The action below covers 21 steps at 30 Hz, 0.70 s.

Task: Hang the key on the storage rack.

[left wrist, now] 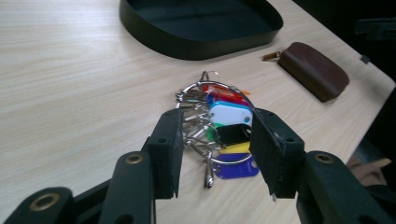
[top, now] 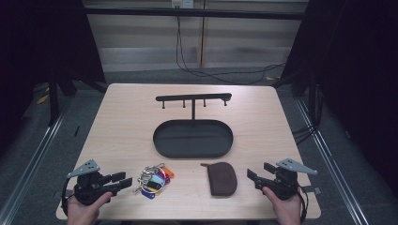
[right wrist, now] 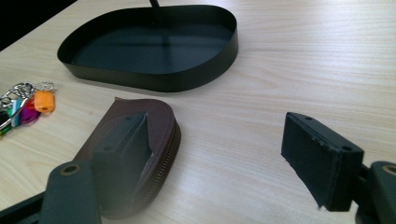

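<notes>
Straddling the key bunch (left wrist: 219, 135), left gripper (left wrist: 215, 156) gapes (seemingly untouching); right gripper (right wrist: 224, 158) gapes beside pouch (right wrist: 140, 140).

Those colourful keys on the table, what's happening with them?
A person sits at a wooden table with a gripper in each hand. The left gripper points at the bunch of key tags, jaws open and not touching it. The right gripper is open too, beside a brown zip pouch. Nothing is picked up yet. A black tray with a hook rack above it waits behind them.
</notes>
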{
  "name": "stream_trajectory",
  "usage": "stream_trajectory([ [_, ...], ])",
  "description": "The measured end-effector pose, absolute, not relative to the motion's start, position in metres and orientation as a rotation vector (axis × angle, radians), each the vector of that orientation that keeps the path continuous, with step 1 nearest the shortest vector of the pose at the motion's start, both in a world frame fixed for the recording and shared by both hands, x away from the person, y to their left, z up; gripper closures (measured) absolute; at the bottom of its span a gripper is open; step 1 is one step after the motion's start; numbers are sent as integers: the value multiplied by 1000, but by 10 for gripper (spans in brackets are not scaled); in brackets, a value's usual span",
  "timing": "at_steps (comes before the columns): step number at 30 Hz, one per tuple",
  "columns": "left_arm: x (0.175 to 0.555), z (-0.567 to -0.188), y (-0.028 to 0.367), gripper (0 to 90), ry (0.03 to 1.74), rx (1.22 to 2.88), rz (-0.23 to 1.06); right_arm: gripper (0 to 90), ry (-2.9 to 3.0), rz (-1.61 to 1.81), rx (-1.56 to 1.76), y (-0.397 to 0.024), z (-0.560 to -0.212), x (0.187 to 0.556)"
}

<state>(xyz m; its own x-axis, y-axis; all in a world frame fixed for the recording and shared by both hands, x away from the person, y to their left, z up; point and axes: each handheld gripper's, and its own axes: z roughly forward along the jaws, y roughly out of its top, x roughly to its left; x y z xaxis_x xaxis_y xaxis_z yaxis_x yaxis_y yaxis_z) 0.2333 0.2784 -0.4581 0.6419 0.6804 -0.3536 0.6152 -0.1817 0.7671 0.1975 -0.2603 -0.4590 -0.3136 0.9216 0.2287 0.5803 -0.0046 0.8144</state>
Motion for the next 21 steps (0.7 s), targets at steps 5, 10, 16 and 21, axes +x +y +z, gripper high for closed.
stream_trajectory([
  [5, 234, -458, 277, 558, 1020, 1890, 75, 231, 1907, 1237, 1571, -261, -460, 201],
  [10, 235, -458, 275, 618, 1018, 1958, 38, 231, 1902, 1240, 1571, -262, -460, 197],
  [16, 231, -451, 267, 692, 967, 2036, 62, 231, 1891, 1235, 1574, -264, -459, 192],
  [21, 231, -444, 258, 721, 947, 2039, 36, 231, 1915, 1204, 1589, -265, -462, 189],
])
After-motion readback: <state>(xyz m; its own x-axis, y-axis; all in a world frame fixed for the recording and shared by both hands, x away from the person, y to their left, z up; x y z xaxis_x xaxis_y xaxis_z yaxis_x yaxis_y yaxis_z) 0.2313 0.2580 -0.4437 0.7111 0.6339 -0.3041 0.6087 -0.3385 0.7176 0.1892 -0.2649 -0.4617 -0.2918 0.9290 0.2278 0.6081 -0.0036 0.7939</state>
